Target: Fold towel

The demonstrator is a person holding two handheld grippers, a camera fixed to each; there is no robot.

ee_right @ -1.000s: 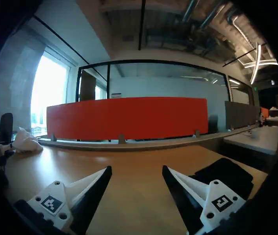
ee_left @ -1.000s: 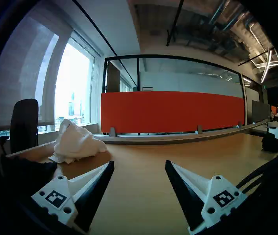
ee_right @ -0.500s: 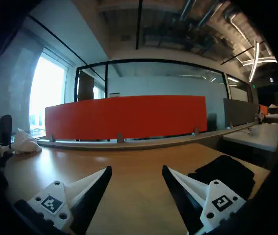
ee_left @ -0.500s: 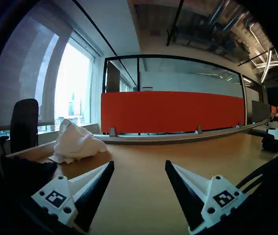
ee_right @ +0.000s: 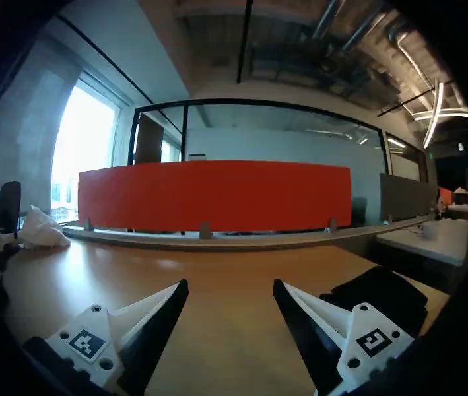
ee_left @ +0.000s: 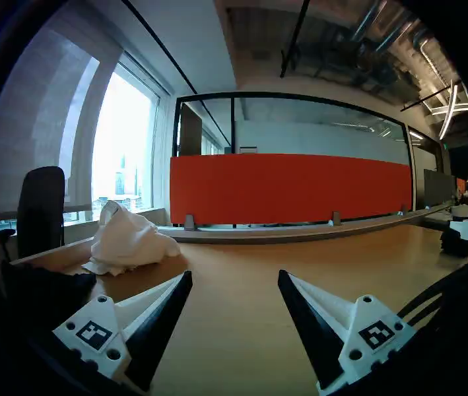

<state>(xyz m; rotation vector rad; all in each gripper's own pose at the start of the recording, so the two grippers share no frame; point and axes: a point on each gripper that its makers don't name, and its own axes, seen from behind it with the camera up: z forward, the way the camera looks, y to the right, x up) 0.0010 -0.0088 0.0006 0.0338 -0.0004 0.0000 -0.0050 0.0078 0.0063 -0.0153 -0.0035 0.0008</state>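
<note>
A crumpled white towel lies in a heap on the wooden table, ahead and to the left of my left gripper. That gripper stands open just above the tabletop, nothing between its fingers. In the right gripper view the same towel shows small at the far left. My right gripper is open too, low over the table, well apart from the towel.
A red partition runs along the table's far edge. A black office chair stands behind the towel by the window. A dark flat cloth lies right of the right gripper. A dark object sits at far right.
The left gripper view holds still. The right gripper view has shifted slightly, tilting up and back down; the towel has not moved.
</note>
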